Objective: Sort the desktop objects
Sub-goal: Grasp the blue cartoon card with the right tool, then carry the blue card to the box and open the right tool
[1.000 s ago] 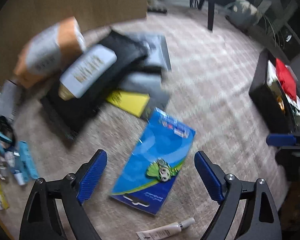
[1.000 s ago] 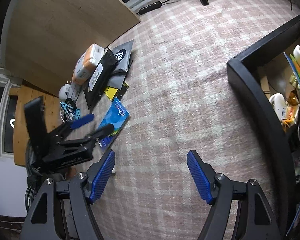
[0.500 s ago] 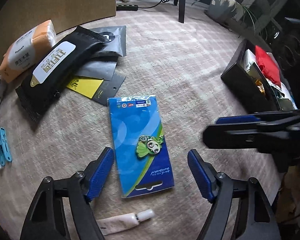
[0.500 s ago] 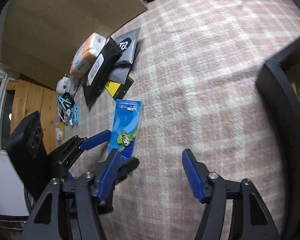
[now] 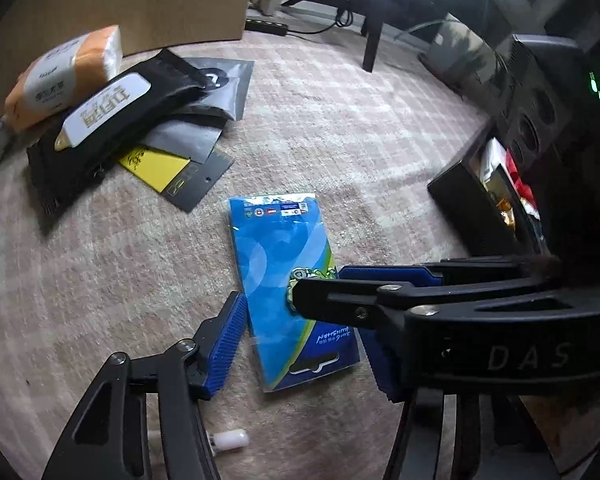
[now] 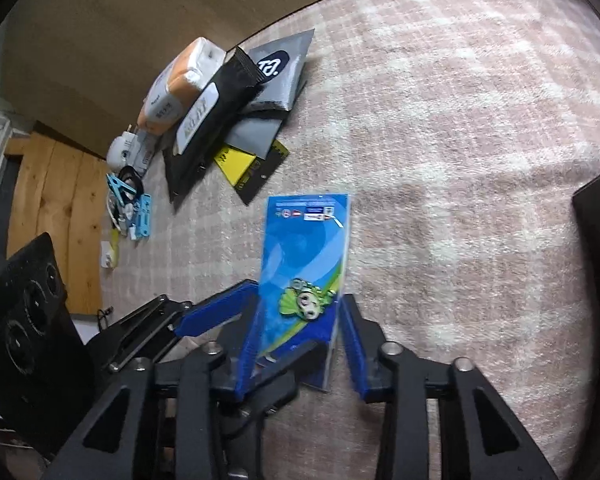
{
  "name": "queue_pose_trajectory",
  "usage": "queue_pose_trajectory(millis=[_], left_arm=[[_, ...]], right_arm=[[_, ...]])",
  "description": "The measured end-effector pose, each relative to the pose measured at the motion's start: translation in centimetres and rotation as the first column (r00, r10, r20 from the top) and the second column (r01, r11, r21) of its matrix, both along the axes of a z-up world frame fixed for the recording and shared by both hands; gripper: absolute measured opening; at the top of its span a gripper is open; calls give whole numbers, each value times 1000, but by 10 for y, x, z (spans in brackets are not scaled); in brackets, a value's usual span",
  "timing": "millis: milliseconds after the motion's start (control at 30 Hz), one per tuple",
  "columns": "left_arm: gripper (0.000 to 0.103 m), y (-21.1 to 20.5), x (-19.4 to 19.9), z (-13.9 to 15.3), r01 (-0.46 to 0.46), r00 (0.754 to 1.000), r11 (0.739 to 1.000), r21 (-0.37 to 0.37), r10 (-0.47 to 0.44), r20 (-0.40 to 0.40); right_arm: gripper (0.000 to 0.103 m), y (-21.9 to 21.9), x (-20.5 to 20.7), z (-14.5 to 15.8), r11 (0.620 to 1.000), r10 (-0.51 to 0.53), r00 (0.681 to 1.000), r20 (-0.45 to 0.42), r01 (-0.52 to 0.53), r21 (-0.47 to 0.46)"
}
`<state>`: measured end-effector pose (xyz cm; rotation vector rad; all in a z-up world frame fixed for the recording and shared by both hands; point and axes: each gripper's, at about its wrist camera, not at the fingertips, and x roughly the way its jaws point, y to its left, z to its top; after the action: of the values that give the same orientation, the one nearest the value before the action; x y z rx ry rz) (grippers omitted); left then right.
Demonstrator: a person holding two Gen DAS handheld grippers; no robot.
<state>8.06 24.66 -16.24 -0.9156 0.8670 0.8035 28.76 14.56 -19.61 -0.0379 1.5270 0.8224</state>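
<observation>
A blue flat package with a green cartoon badge (image 5: 284,276) lies on the pale checked carpet; it also shows in the right wrist view (image 6: 306,268). My left gripper (image 5: 304,348) is open, its fingers on either side of the package's near end. My right gripper (image 6: 300,340) is open too, its blue fingers straddling the same package low over it. In the left wrist view the right gripper (image 5: 380,292) reaches in from the right across the package. I cannot tell whether either touches it.
A pile sits at the back left: orange tissue pack (image 5: 64,76), black pouch (image 5: 108,120), grey bags (image 5: 216,92), yellow card (image 5: 160,164). A black box of items (image 5: 488,200) stands at right. A white tube (image 5: 228,438) lies near me. Blue clips (image 6: 136,208) lie left.
Both grippers have closed in on the blue package. The right gripper swung left and down over it and now crosses the left wrist view; the left moved forward around its near end.
</observation>
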Motion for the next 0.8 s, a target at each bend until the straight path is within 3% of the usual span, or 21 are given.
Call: queue_pose_trajectory(millis=[367, 800], left_arm=[[52, -21, 29, 21, 15, 1000, 999, 29, -15, 21], [52, -41, 132, 89, 155, 984, 977, 147, -165, 62]], right_arm=[[30, -42, -2, 28, 998, -38, 999, 34, 36, 48], [30, -135, 22, 109, 982, -167, 976, 142, 152, 108]])
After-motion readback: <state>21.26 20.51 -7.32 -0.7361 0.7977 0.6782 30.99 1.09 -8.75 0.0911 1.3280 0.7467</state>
